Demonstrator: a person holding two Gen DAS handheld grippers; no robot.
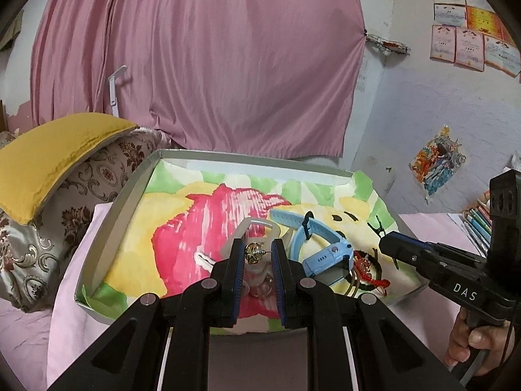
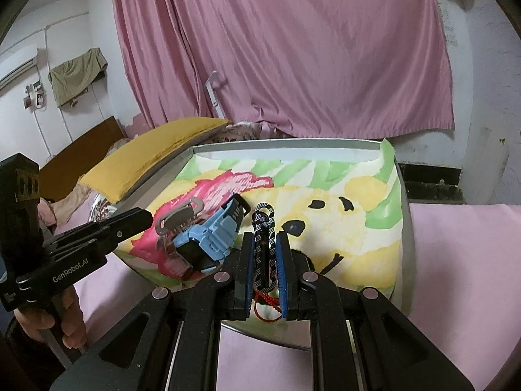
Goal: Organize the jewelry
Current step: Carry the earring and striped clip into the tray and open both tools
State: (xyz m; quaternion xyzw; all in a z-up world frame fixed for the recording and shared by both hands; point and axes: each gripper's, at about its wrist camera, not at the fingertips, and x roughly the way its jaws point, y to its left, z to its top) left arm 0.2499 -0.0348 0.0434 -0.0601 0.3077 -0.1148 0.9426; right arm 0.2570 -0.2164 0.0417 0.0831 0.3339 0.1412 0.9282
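In my left wrist view, my left tool [image 1: 257, 254] sits at lower centre, its two blue-padded fingers [image 1: 236, 270] closed to a narrow gap around one small gold earring [image 1: 253, 253], whose pin touches the right pad. Behind it, in the tray [image 1: 107, 244] lined with a painted flower sheet, lies one clear plastic clip [image 1: 257, 228]. To the right lies one blue watch [image 1: 320, 254], then one red cord bracelet [image 1: 371, 272] beside a ring-shaped bangle [image 1: 353, 283]. At the right edge my right tool [image 1: 384, 242] comes in, a dark hair clip [image 1: 376, 226] sticking out of its tip.

In my right wrist view, my left tool [image 2: 148, 220] reaches in from the left edge toward the tray's [image 2: 293, 143] near left corner. The blue watch [image 2: 208, 241] lies just right of it. At centre, my right tool [image 2: 265, 254] is nearly closed on one black patterned hair clip [image 2: 264, 244], held upright between the pads; the red cord [image 2: 268, 299] shows below them. The tray rests on a pink bed sheet [image 2: 462, 260].
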